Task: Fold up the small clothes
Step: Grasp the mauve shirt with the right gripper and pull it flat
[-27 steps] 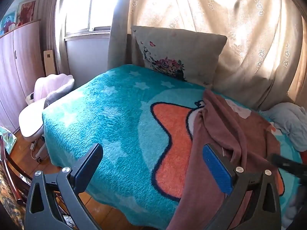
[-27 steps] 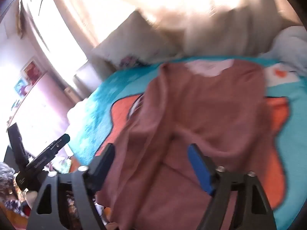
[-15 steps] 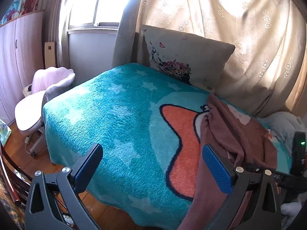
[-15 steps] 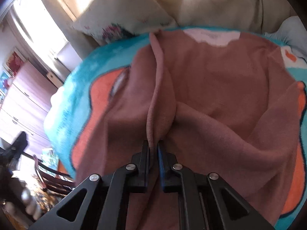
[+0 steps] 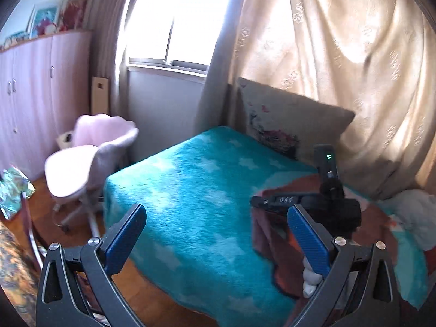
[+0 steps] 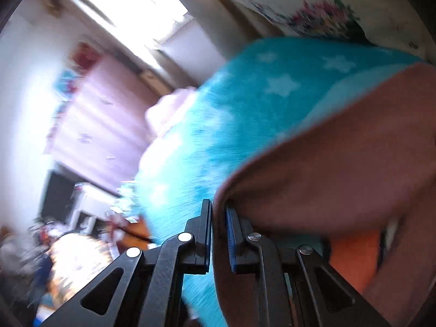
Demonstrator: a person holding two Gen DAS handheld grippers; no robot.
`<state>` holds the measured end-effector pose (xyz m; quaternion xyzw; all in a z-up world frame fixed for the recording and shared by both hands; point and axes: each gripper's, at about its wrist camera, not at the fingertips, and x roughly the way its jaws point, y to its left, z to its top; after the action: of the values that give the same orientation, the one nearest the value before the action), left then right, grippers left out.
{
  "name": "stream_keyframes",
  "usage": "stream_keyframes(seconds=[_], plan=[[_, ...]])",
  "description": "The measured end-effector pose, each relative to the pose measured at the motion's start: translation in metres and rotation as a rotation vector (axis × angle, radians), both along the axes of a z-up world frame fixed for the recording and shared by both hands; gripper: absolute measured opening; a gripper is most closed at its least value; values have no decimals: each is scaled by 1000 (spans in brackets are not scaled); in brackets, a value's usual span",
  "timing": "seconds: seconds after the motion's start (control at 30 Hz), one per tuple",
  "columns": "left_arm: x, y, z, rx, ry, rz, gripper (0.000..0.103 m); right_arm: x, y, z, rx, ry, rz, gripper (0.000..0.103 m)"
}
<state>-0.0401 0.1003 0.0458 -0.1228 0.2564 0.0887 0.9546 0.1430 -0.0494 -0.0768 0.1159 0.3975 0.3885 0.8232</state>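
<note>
Over teal blanket [image 5: 196,207], right gripper [image 6: 218,218] jaws still clamped on brown garment [image 6: 340,169], now lifted leftward; left gripper [image 5: 215,234] jaws apart.

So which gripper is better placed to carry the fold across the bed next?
Right. The right gripper is already clamped on the brown garment edge, while the left gripper hangs open over the teal blanket, holding nothing.

Black triangulated linkages with silver screws are seen on both grippers; blue textured pads [image 5: 308,241] line the fingers [image 6: 205,226].
</note>
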Motion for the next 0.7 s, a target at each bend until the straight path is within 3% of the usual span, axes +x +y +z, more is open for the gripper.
stream_keyframes(seconds=[0.07, 0.1, 0.13, 0.2, 0.23, 0.3, 0.37, 0.4, 0.5, 0.6, 0.7], plan=[[1, -1, -8, 13, 12, -12, 103, -11, -20, -14, 100, 88, 14, 14], [5, -3, -12, 12, 26, -27, 103, -22, -38, -13, 142, 89, 24, 24], [10, -6, -17, 3, 52, -41, 103, -24, -62, -8, 155, 112, 33, 44], [17, -14, -26, -2, 84, -66, 103, -41, -112, 5, 113, 23, -5, 73], [22, -20, -30, -14, 96, -88, 103, -57, -132, 9, 77, -33, -43, 75], [31, -32, -38, -40, 127, -121, 103, -78, -172, 15, -93, -146, -155, 76], [39, -48, -45, -64, 158, -157, 103, -83, -195, 7, -257, -171, -230, 76], [42, -55, -48, -80, 174, -174, 103, -80, -200, 3, -285, -160, -242, 76], [40, -74, -47, -77, 189, -225, 103, -77, -206, -14, -292, -149, -265, 76], [32, -84, -41, -16, 190, -214, 103, -70, -201, -25, -282, -146, -298, 71], [26, -83, -36, -6, 198, -196, 103, -49, -187, -41, -321, -109, -342, 21]])
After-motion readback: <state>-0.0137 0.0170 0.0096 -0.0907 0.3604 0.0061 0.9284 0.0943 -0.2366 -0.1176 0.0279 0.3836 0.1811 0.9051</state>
